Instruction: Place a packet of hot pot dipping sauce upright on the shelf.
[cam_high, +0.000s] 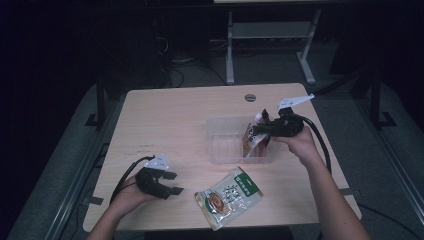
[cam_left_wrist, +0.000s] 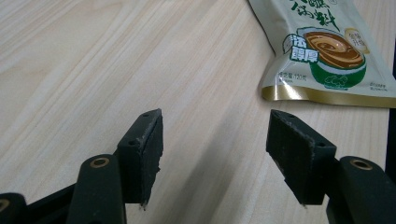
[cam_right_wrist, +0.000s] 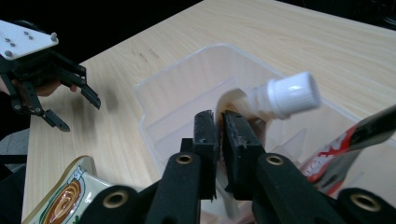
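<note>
The wooden table (cam_high: 170, 120) carries a clear plastic bin (cam_high: 225, 137) toward the person's right, and everything below is placed from that bin.

Over the bin's right end, the right gripper (cam_right_wrist: 220, 140) has its jaws pressed together on the upper edge of a red spouted pouch (cam_high: 252, 137), just beside the white screw cap (cam_right_wrist: 292, 95). The pouch hangs with its long axis roughly upright, its lower end already inside the bin's walls, so the drop line runs straight down from the pinch into the bin. That vertical alignment is what the next move seems to turn on: letting go here would likely leave the pouch leaning against the bin's right wall.

Just in front of the bin, on the person's side, a green sauce packet (cam_high: 229, 197) lies flat, its long axis running diagonally toward the bin's near wall.

Well to the left of the bin and closer to the person, the left gripper (cam_high: 167, 182) hovers low over bare wood with its jaws spread wide and empty. The packet lies ahead and to the right of those jaws, and this hand is the nearer one to it.
</note>
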